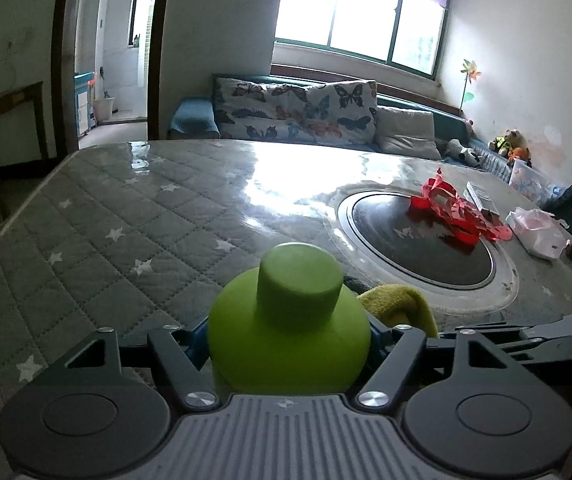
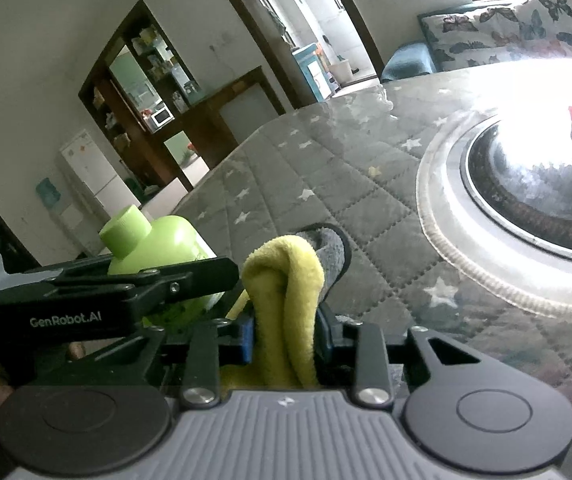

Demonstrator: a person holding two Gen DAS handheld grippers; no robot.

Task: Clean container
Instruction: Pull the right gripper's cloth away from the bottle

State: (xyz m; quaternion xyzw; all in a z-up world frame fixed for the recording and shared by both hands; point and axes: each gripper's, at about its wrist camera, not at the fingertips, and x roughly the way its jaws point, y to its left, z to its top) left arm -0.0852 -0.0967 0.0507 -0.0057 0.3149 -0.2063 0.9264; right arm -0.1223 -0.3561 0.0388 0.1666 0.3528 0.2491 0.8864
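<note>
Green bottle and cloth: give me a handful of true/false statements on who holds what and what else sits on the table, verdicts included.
1. The left gripper is shut on the green bottle. True.
2. The bottle's cap is off. False: a green cap sits on its neck.
3. The right gripper holds a yellow cloth. True.
4. The cloth lies flat on the table. False: it is clamped between the right gripper's fingers, bunched upward.
5. Red ribbon-like packaging lies on the dark round plate set in the table. True.
6. The table surface is bare wood. False: it has a grey quilted cover with white stars.
</note>
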